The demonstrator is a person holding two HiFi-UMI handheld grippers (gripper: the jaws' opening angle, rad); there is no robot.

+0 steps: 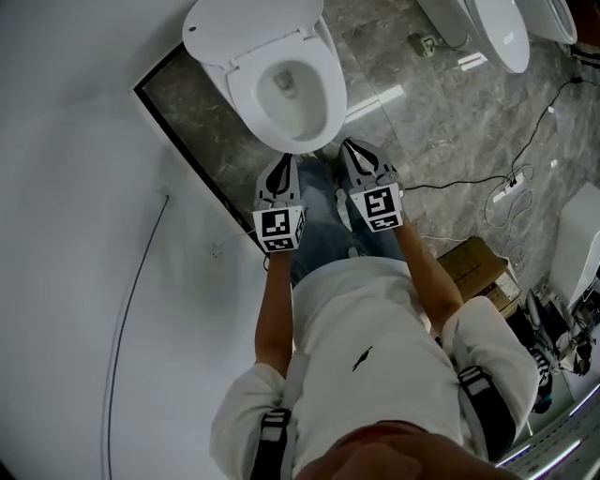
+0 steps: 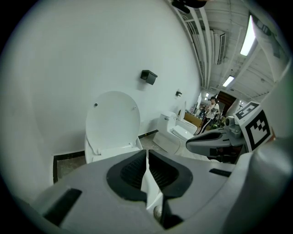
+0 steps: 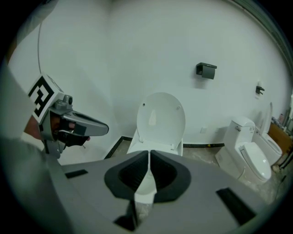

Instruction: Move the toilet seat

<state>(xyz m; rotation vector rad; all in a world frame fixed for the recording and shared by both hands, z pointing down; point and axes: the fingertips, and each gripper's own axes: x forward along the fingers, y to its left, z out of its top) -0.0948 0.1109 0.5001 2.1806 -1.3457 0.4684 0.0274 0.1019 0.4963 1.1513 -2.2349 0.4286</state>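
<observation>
1. Your left gripper and right gripper are both clenched, holding nothing.
2. Toilet seat sits just ahead, lid leaning on the wall, I think.
3. Open floor to your right.

The white seat seemed to lie flat on the bowl, while its solid oval lid stood raised at the rear hinges, tipped back near the wall.

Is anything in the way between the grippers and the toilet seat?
No, nothing visible. The left hand-held gripper and right hand-held gripper, both shut and empty, point straight at the toilet seat.
</observation>
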